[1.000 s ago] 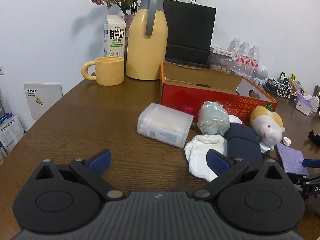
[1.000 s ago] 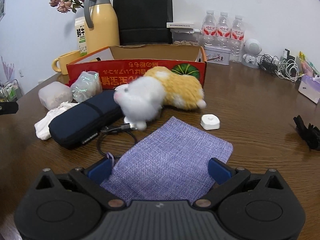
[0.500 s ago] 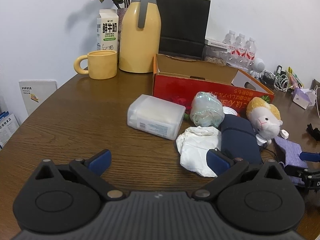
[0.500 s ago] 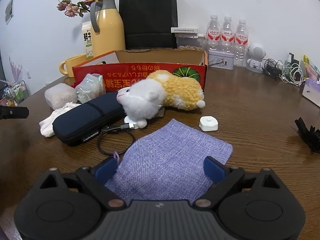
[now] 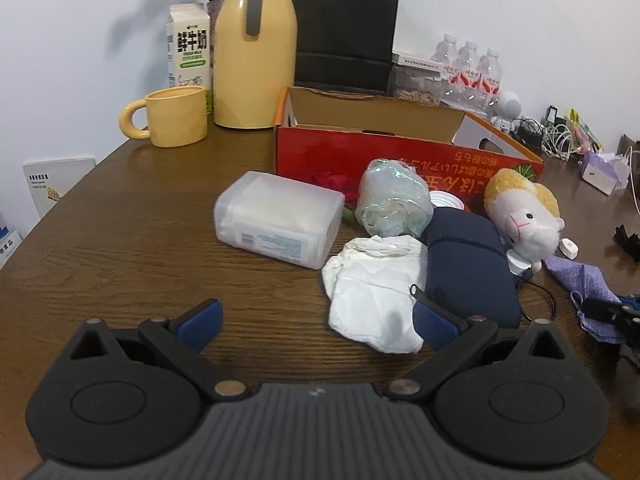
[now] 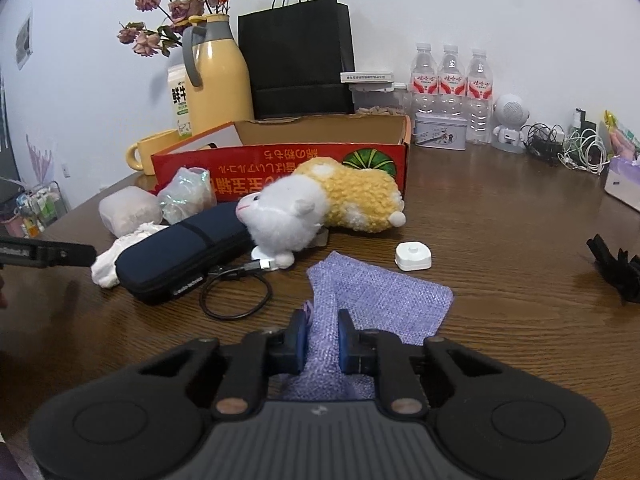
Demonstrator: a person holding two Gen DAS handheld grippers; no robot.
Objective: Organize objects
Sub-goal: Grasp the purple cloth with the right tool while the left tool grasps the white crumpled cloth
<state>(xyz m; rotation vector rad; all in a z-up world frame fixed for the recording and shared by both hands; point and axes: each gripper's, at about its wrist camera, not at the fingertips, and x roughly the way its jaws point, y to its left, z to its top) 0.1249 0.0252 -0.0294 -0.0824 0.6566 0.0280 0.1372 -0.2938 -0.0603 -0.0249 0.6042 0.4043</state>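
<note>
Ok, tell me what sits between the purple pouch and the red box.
The right gripper is shut on the purple pouch. The plush hamster lies directly between it and the red box, against the box's front wall. A small white cube sits just right of that line. Lifting over the hamster looks workable.
</note>
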